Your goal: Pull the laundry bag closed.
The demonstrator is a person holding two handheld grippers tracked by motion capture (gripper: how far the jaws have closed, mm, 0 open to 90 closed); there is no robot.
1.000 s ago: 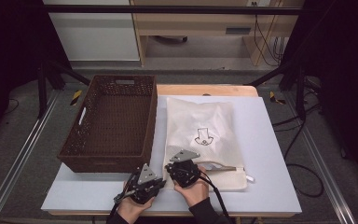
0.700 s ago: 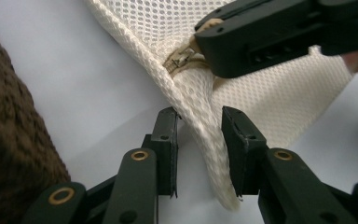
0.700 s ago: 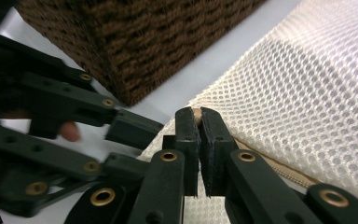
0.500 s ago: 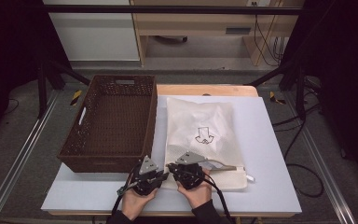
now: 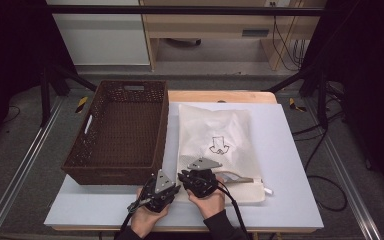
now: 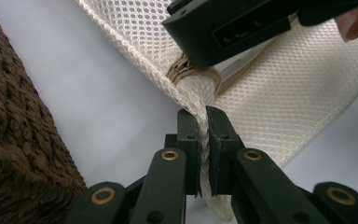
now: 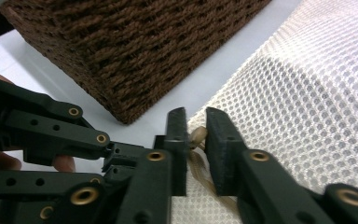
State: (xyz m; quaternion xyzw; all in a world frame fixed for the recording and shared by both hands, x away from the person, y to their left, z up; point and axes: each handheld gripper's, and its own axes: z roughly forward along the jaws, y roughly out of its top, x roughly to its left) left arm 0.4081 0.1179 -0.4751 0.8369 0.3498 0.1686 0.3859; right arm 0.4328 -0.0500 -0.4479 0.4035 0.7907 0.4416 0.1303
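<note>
Both of the person's hands are resting low at the near edge of the table [image 5: 290,200], side by side, with forearms coming in from the near side. The left gripper [image 6: 203,116] is pointing along the tabletop toward the near left corner of the mesh bag [image 5: 220,145], and its jaws are pinching a fold of the bag's corner between them, almost closed. The right gripper [image 7: 196,135] is sitting just beside it, angled toward the same corner; its jaws have just been opening a little and are now standing narrowly apart with the zipper pull [image 7: 196,136] lying between them, the pads not clearly pressing on it.

The bag is lying flat on the middle of the table, its near edge close to the table's near edge. The brown wicker basket [image 5: 117,130] is standing on the left half of the table, its right wall just beside the bag's left edge and its near corner close to both grippers. The right side of the table is lying open.

The tabletop is pale and smooth. Beyond the far edge a wooden bench [image 5: 215,30] is standing against the room's back wall, with cables [image 5: 285,45] hanging beside it.
</note>
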